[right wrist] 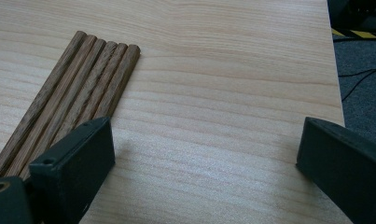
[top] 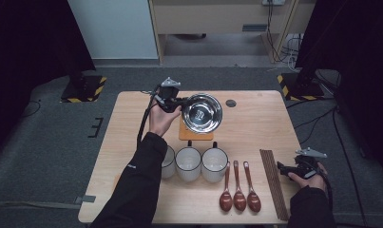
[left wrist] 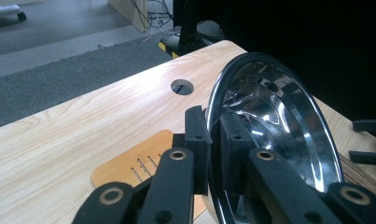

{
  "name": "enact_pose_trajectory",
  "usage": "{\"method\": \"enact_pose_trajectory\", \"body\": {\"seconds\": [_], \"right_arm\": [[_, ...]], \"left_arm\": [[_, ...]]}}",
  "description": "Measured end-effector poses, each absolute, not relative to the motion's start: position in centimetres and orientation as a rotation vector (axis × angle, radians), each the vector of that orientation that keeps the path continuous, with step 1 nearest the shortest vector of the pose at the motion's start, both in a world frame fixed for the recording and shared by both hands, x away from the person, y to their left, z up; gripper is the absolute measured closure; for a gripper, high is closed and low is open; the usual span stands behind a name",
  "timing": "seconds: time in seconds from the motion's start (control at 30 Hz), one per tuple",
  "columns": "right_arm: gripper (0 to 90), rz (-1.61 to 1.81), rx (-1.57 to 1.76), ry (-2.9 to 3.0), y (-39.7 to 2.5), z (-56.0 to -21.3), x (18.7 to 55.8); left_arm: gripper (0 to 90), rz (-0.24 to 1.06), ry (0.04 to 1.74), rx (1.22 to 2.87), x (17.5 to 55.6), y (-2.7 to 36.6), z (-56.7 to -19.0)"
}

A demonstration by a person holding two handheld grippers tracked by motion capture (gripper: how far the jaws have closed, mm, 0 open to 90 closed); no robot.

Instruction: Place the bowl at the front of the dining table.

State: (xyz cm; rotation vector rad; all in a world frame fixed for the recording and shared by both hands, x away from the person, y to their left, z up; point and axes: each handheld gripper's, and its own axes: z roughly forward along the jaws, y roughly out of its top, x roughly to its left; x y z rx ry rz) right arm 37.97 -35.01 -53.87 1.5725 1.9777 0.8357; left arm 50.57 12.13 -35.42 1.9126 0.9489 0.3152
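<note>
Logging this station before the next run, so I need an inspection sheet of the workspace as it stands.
Surface: light wooden table, round hole near far edge.
Job's things: steel bowl tilted, rim pinched, above orange mat.
Clutter: three white mugs, three brown spoons, dark chopsticks laid side by side.
Grippers: left tongs shut on the bowl rim; right tongs open beside the chopsticks.
Cables: black one trails from left tongs; more on far floor.
Surroundings: grey floor, black stands with hazard-striped bases.
</note>
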Motion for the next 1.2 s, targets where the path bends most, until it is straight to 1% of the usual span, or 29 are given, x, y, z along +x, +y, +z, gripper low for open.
{"method": "enact_pose_trajectory", "body": {"seconds": [0.53,0.73,1.0,1.2], "right_arm": [[4.1,0.836,1.576,1.976,-35.0,-53.9,38.0],[4.1,0.835,1.572,1.977,-35.0,-53.9,38.0],[4.1,0.836,1.575,1.977,-35.0,-53.9,38.0],[4.1,0.835,1.572,1.978,-35.0,-53.9,38.0]], "left_arm": [[83.7,0.302,0.981,1.937,53.3,10.8,-37.0],[83.7,0.304,1.01,1.961,54.3,10.4,-38.5],[83.7,0.296,1.073,1.979,55.8,10.9,-40.5],[83.7,0.299,1.082,1.998,56.2,10.6,-41.3]]}}
